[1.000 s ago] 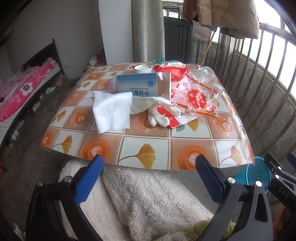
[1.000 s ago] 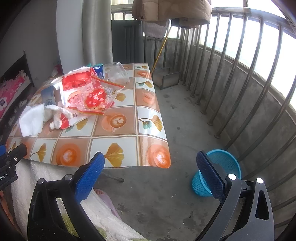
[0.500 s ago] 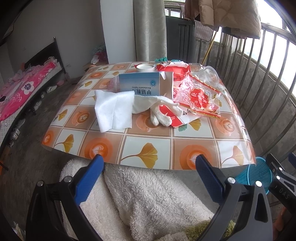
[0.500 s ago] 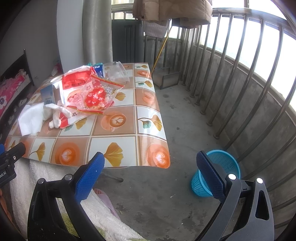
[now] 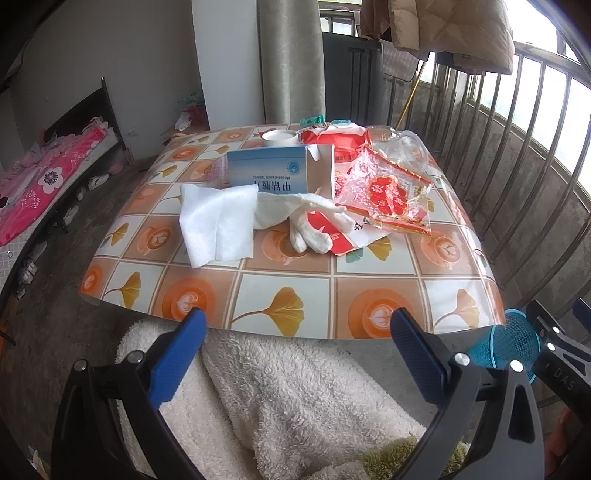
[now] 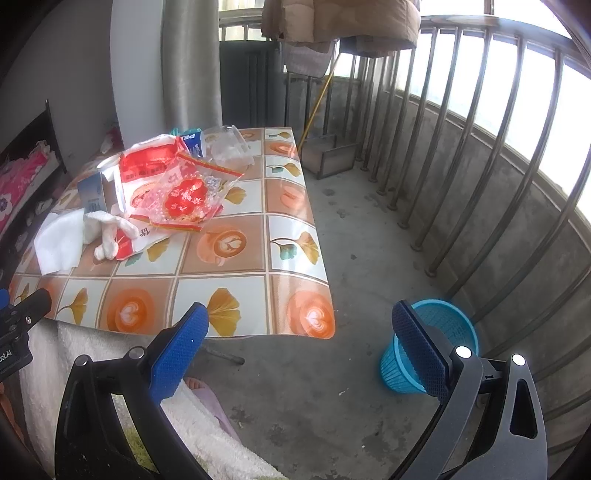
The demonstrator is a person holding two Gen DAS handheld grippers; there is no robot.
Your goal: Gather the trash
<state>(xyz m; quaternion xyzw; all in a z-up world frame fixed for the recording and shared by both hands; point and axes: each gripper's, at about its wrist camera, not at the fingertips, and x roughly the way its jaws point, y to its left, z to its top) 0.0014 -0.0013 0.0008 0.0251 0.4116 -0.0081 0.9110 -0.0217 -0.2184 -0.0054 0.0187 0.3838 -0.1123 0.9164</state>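
Lying crumpled: red-printed clear wrapper (image 5: 388, 194), white tissue (image 5: 218, 221).

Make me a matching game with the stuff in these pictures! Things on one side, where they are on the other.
Things:
1. white tissue
2. blue basket
3. white glove
4. beige coat

Places:
A. on the floor beside the table
B. hanging over the railing
C. flat on the table, left of the glove
D. lying partly on a red and white wrapper

Pairs: 1-C, 2-A, 3-D, 4-B
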